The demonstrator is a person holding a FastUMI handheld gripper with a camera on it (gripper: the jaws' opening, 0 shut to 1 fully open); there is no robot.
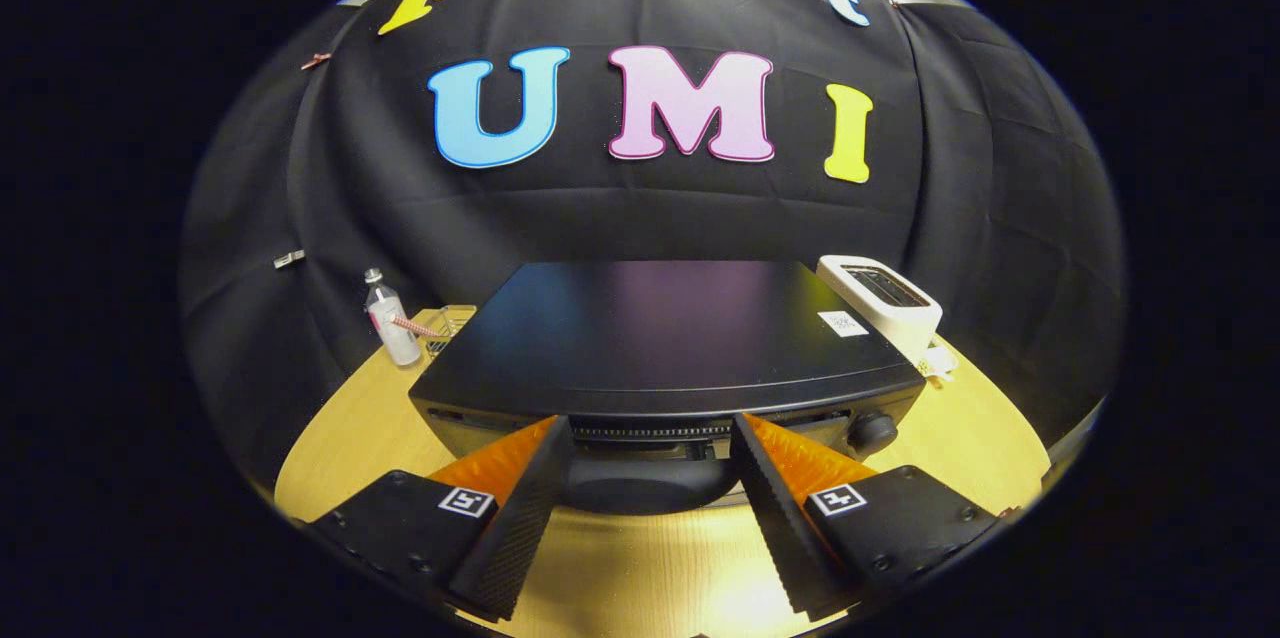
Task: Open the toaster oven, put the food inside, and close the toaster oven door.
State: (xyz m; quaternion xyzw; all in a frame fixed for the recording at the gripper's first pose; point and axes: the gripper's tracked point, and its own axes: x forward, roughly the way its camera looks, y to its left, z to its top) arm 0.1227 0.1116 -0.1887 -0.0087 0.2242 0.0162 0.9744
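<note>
A black toaster oven [660, 333] stands on the wooden table [640, 578], and I look down on its flat top from just in front of it. The oven's front edge, with a vent strip and the door handle [645, 478] below it, lies right between my fingertips. A round knob [872, 430] sits at the front right of the oven. My gripper [650, 438] is open, its two fingers spread wide on either side of the handle, with nothing pressed between them. The state of the door itself is hidden under the top's overhang.
A white slot toaster [882, 303] stands at the oven's right rear corner. A clear plastic bottle [390, 323] and a small wire rack [448, 326] sit at the oven's left rear. Black cloth walls close the booth behind and beside the table.
</note>
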